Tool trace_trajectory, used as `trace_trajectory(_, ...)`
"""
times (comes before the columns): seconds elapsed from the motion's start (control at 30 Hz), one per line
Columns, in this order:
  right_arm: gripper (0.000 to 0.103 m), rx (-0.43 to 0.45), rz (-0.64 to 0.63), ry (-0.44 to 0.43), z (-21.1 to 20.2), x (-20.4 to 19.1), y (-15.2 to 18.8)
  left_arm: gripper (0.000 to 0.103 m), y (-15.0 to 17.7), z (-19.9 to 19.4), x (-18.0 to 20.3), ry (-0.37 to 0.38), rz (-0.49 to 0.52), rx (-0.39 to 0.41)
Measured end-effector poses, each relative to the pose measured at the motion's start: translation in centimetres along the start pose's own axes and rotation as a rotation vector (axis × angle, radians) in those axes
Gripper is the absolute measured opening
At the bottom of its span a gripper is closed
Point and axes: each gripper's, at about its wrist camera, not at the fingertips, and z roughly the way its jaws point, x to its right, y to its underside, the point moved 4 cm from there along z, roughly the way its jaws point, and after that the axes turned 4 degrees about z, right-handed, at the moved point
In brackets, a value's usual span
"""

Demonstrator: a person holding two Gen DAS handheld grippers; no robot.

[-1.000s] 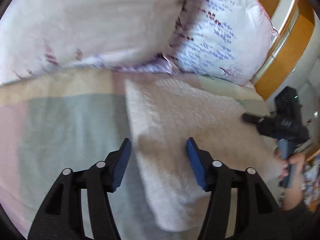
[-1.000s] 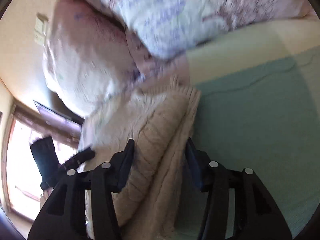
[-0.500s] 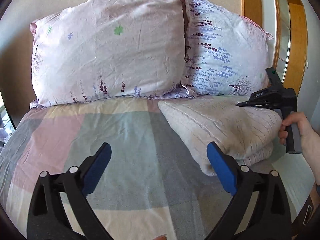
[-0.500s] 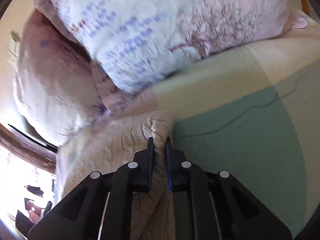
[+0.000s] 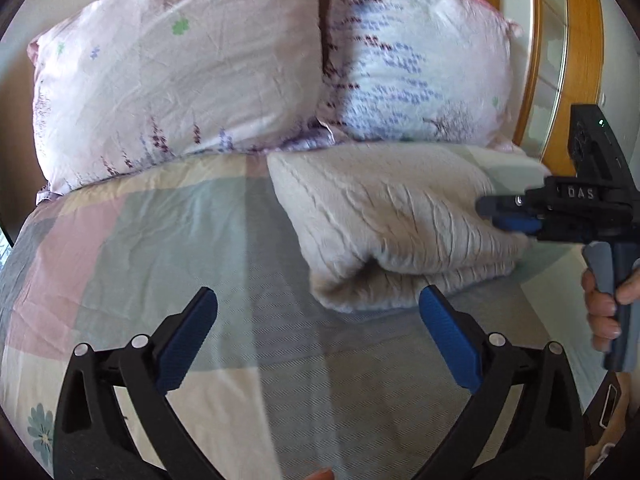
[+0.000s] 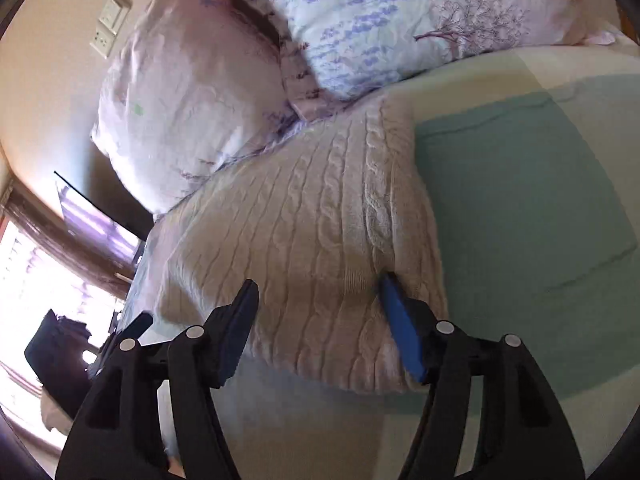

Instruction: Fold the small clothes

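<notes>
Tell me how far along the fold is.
Done: the cream cable-knit sweater lies folded in layers on the pastel patchwork bedsheet beside the floral pillows. In hand: nothing; the left gripper is open, clear of it, and the right gripper is open over its edge. Left: perhaps tidying.

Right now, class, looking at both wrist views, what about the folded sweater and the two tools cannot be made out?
- Folded cream cable-knit sweater: inner layers and sleeves, hidden by its top layer, both views.
- Right tool: right wrist view, whether its blue pad touches the knit.
- Left tool: left wrist view, handle cut off by the bottom edge.
</notes>
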Motion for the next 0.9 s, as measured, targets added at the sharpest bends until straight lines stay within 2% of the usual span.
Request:
trace_trajectory(0.07,0.065,0.031,-0.001,0.015,-1.7,-0.6,0.3,0.101,0.5,0.1,0.7,-0.013,0.013,-0.026)
trace_trajectory(0.1,0.072,0.056,-0.009,0.012,-2.9,-0.9,0.9,0.101,0.9,0.2,0.9,-0.018,0.016,-0.036)
trace_trajectory(0.13,0.089,0.086,-0.029,0.029,-4.1,-1.3,1.6,0.101,1.1,0.3,1.0,-0.018,0.014,-0.047)
trace_trajectory(0.17,0.095,0.124,-0.063,0.087,-5.3,-1.4,2.5,0.101,1.4,0.5,1.1,-0.013,0.01,-0.06)
trace_trajectory(0.2,0.097,0.154,-0.107,0.162,-6.0,-1.6,3.8,0.101,1.7,0.9,1.2,-0.008,0.003,-0.079)
trace_trajectory(0.33,0.097,0.092,-0.224,0.371,-3.7,-1.8,7.5,0.101,2.4,2.5,1.5,-0.042,0.002,-0.158)
trace_trajectory(0.4,0.097,0.072,-0.254,0.421,-2.7,-1.4,8.6,0.101,2.6,2.9,1.5,-0.048,0.007,-0.185)
trace_trajectory(0.47,0.097,0.042,-0.25,0.438,-2.1,-1.0,9.3,0.101,2.8,3.3,1.3,-0.039,0.005,-0.217)
trace_trajectory(0.53,0.098,0.054,-0.274,0.475,-2.2,-1.3,9.7,0.101,2.9,3.2,1.1,-0.034,-0.006,-0.217)
trace_trajectory(0.67,0.101,0.024,-0.285,0.528,-2.1,-1.5,10.0,0.101,3.1,3.1,1.1,-0.036,-0.005,-0.216)
trace_trajectory(0.9,0.102,0.019,-0.272,0.535,-2.2,-1.2,9.8,0.101,3.0,3.1,1.1,-0.034,-0.002,-0.215)
